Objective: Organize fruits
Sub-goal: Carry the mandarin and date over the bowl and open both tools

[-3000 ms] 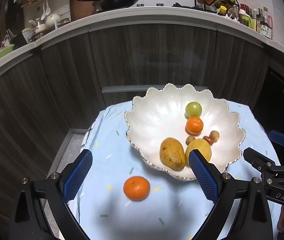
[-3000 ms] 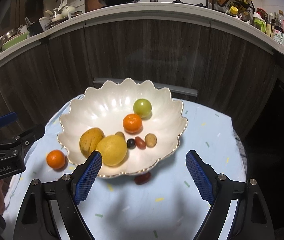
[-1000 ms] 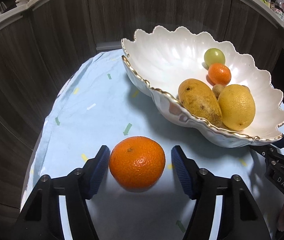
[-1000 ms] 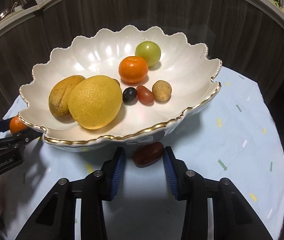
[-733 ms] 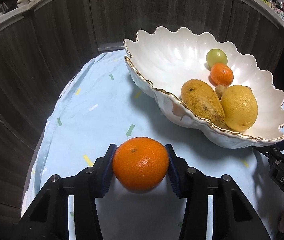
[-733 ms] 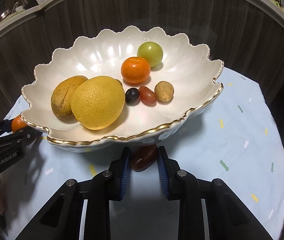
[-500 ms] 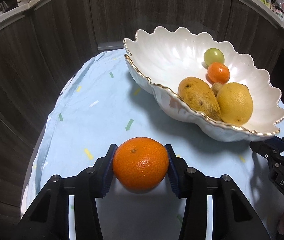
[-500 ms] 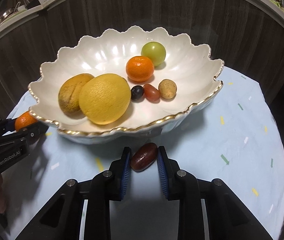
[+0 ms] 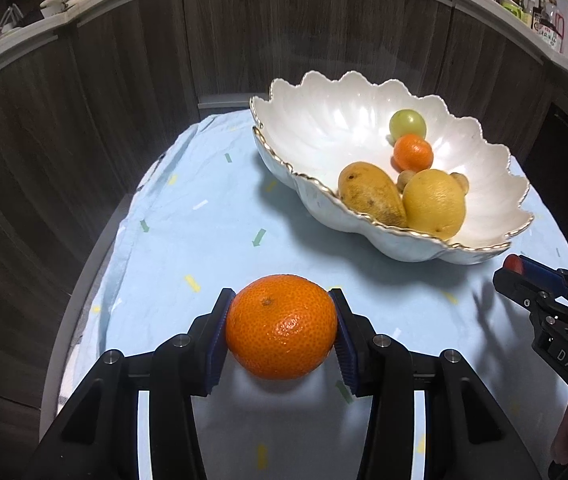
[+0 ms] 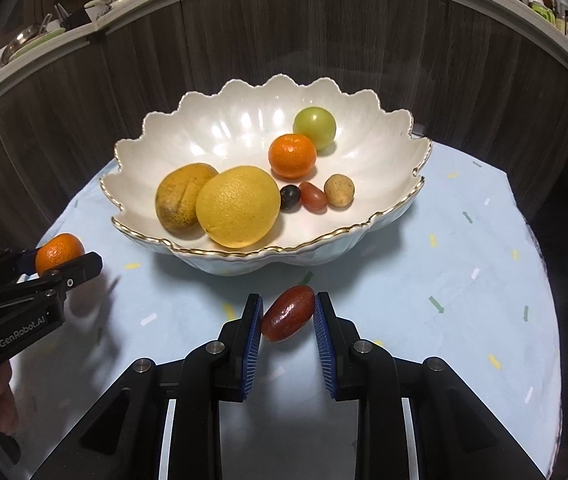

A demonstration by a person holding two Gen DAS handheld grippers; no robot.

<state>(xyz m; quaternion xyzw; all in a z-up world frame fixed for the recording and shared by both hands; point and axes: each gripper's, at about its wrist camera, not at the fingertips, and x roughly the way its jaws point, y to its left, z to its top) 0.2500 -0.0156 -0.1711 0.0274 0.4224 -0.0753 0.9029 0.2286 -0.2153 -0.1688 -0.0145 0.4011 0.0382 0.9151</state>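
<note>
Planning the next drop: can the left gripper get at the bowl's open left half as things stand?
Probably yes: the left gripper, shut on the tangerine, faces bare cloth up to the bowl, whose near left side holds no fruit.

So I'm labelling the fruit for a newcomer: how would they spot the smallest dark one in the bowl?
Start at the scalloped white bowl. Right of the big yellow citrus sits a row of three small fruits. The dark grape is leftmost, round and almost black beside its red and tan neighbours.

Glossy pearly ceramic bowl (image 10: 367, 148) gleaming, gilt rim; matt wrinkled cloth (image 9: 188, 240) covering tabletop; mandarin (image 9: 281, 326) showing pebbled peel; ribbed blue pads (image 10: 252, 344) gripping shiny red date (image 10: 287, 313).
</note>
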